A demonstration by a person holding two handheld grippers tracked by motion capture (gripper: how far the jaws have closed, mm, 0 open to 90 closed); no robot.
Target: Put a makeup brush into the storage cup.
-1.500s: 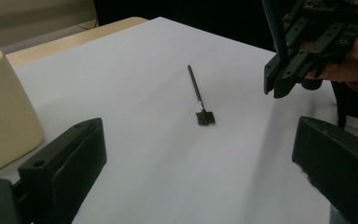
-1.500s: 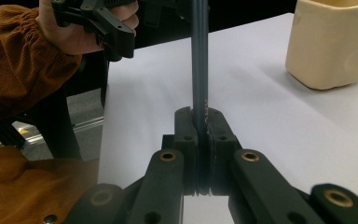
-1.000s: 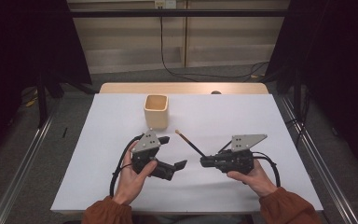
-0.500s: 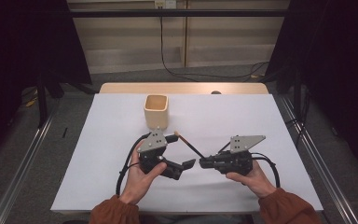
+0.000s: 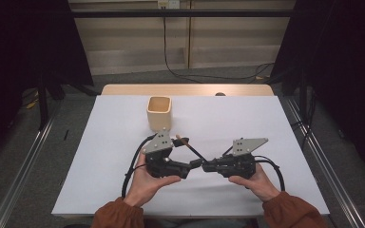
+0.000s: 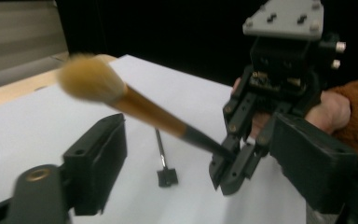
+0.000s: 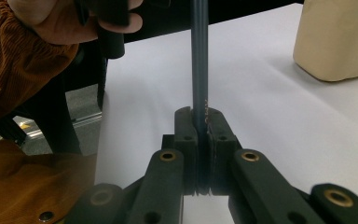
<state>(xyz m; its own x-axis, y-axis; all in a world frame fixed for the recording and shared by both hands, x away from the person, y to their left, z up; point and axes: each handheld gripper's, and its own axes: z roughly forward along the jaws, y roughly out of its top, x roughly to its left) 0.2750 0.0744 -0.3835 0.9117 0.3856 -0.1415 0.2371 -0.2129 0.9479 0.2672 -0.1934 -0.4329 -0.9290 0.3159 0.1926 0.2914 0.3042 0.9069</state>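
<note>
A makeup brush (image 5: 190, 148) with tan bristles (image 6: 88, 81), a wooden shaft and a dark handle (image 7: 199, 56) slants up over the white table. My right gripper (image 5: 198, 164) is shut on the end of that handle (image 7: 200, 122), as the left gripper view also shows (image 6: 230, 161). My left gripper (image 5: 186, 169) faces it, almost tip to tip. Its jaws stand wide open (image 6: 198, 137), and the brush shaft passes between them without touching either. A beige cup (image 5: 159, 113) stands upright beyond the brush tip.
The white table sheet (image 5: 247, 118) has open room to the right and left of the hands. The cup (image 7: 338, 39) is the nearest obstacle, just behind the brush. A hand and orange sleeve (image 7: 23, 51) hold the left gripper close by.
My left gripper has swung right toward the right one, so the brush shaft now lies between its open jaws. The right gripper keeps its hold and has shifted slightly left.
</note>
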